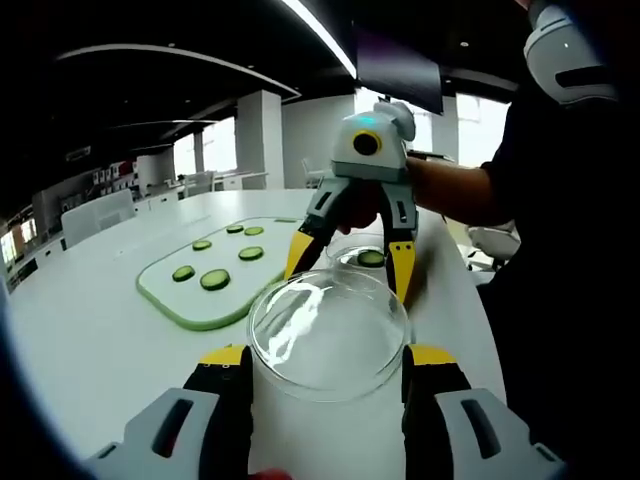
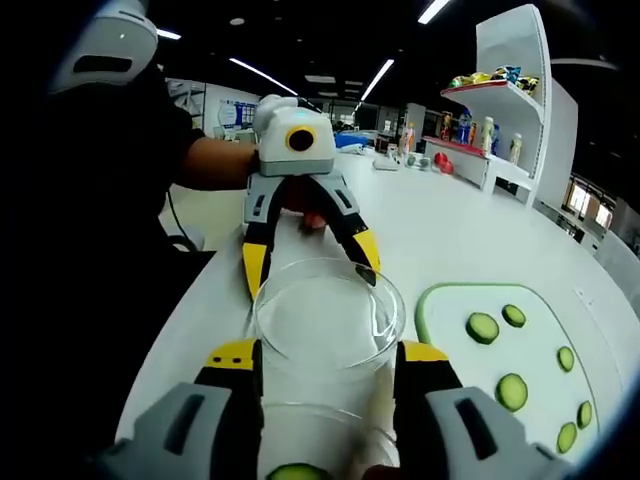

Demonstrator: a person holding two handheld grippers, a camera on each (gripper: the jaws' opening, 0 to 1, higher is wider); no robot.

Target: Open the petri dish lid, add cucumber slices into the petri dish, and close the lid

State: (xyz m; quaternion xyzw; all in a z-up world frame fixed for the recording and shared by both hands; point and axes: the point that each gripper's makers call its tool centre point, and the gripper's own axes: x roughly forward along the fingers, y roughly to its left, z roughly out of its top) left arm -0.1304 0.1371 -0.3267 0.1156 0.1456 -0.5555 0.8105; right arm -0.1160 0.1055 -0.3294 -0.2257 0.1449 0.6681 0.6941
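Observation:
My left gripper point(image 1: 328, 355) is shut on the clear glass petri dish lid point(image 1: 330, 335), holding it by its rim above the white table. Facing it, my right gripper point(image 1: 350, 265) stands open over the petri dish point(image 1: 345, 248), which holds one cucumber slice point(image 1: 370, 257). In the right gripper view the lid point(image 2: 325, 320) hangs in front of my open right gripper point(image 2: 328, 352), with the left gripper point(image 2: 311, 262) behind it. The dish point(image 2: 330, 425) and its slice point(image 2: 298, 472) lie low between the right jaws. Several more slices point(image 1: 214, 279) rest on the green-rimmed cutting board point(image 1: 170, 290).
The cutting board point(image 2: 440, 310) with its slices point(image 2: 482, 327) lies beside the dish. A person in dark clothes point(image 1: 560, 250) stands at the table's edge point(image 2: 190, 330). White shelves with packets point(image 2: 500, 140) are at the back, and white chairs point(image 1: 95, 215) stand beyond the table.

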